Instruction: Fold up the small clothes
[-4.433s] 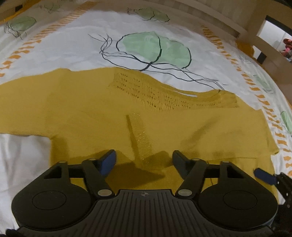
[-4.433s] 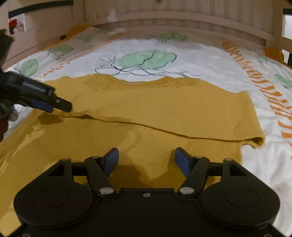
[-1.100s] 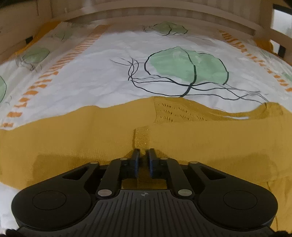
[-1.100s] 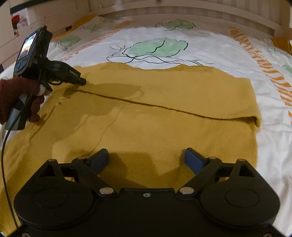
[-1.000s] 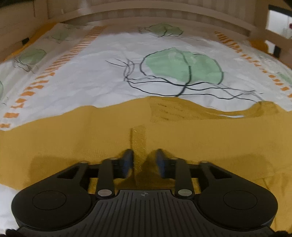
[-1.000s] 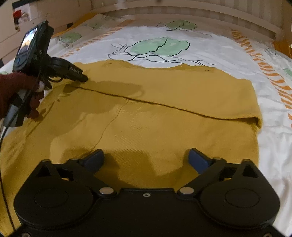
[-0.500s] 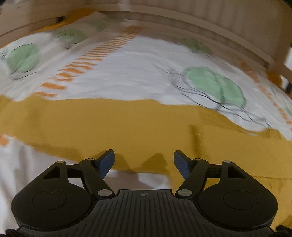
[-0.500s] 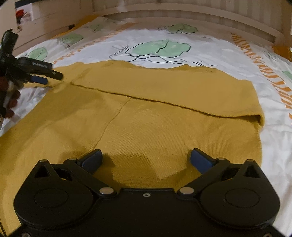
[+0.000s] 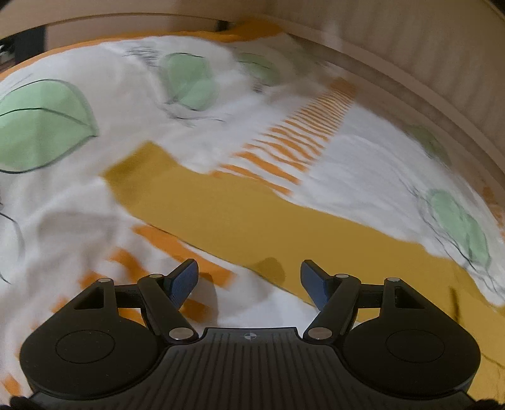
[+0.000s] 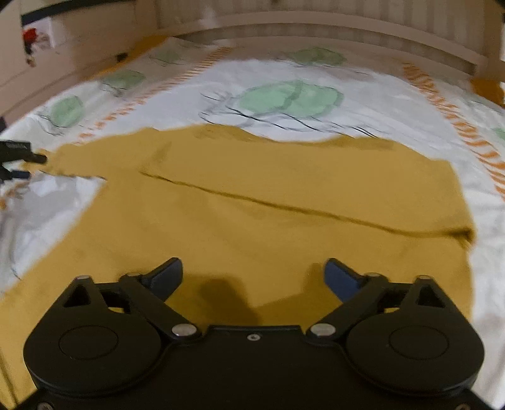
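- The bed (image 10: 394, 94) fills both of my views, spread with a white sheet printed with green leaves and orange dashed stripes, a pale slatted headboard (image 10: 315, 19) behind it.
- On it lies the mustard-yellow sweater (image 10: 252, 227), flat on the sheet, with its right side folded in over the body; the fold edge shows as a dark line running across the cloth.
- Its left sleeve (image 9: 221, 208) stretches out straight over the sheet, a long yellow band slanting across my left view, the cuff end at the upper left.
- My right gripper (image 10: 253, 273) hangs above the lower body of the sweater, its shadow on the knit. Its jaws have just been closing a little but stand wide apart, with nothing between them and no pad on the cloth.
- My left gripper (image 9: 249, 279) is over by the sleeve, seen in the right view as a small dark shape at the far left edge beside the cuff. Its jaws have just been opening and are spread, empty; below them are white sheet, orange stripes and the near edge of the sleeve.
- The left view is blurred, so finer detail of the cuff I cannot tell.
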Demonstrator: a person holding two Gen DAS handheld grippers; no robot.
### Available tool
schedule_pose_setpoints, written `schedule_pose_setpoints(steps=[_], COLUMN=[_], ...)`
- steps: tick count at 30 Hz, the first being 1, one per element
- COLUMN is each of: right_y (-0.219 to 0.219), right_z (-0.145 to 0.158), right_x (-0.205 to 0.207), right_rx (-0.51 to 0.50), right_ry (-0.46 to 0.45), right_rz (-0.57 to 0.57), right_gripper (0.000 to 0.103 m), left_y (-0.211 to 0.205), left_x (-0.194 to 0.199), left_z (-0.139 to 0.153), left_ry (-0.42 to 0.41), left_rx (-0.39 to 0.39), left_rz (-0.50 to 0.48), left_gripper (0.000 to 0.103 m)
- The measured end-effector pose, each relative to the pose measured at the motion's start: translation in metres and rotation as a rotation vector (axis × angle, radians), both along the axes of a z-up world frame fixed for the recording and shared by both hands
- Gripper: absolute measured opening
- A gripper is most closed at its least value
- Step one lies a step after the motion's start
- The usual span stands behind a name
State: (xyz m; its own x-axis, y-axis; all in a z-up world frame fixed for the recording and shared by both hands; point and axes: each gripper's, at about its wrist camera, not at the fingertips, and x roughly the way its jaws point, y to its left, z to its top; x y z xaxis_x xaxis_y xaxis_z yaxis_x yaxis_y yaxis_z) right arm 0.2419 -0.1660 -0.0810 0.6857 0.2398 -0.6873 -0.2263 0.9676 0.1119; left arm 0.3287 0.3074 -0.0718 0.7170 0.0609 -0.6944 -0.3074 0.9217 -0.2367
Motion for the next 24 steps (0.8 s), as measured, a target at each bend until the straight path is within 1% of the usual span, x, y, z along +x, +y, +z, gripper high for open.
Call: schedule_pose_setpoints(steps=[4,9,12,17,20,21,22,23,24], right_y=[0.023,0.046,0.055,0.062,0.062,0.062,0.062,0.061,0.061], right_z=[0.014,0.018,0.015,0.012,0.012,0.011,0.011,0.011,0.011], right_x=[0.009,0.018,0.021,0.024,0.025,0.025,0.025,0.025,0.025], right_rx=[0.013,0.033,0.019,0.011,0.008,0.008,0.008,0.007,0.007], right_ry=[-0.044,-0.045,-0.040,-0.023,-0.019,-0.019,-0.018,-0.018,-0.018], right_rz=[0.021,0.047,0.056,0.056,0.053,0.050,0.049,0.048,0.045], right_gripper=[0.092,0.092,0.092,0.092,0.092,0.092,0.092,0.092,0.092], left_y=[0.039,0.078,0.091,0.100,0.104,0.105,0.106,0.106,0.106], left_x=[0.004,0.012,0.017,0.036,0.043,0.045,0.046,0.047,0.048], left_z=[-0.002,-0.015,-0.023,-0.025,-0.028,-0.029,-0.029,-0.029,-0.029], left_ry=[-0.012,-0.018,-0.028,-0.051,-0.068,-0.075,-0.076,-0.079,-0.077], left_rx=[-0.030,-0.130,-0.167,-0.168,-0.191,-0.201,-0.206,-0.207,-0.200], left_rz=[0.070,0.150,0.176,0.172,0.193,0.198,0.203,0.208,0.215], left_gripper=[0.070,0.070,0.070,0.070,0.070,0.069,0.066,0.058,0.025])
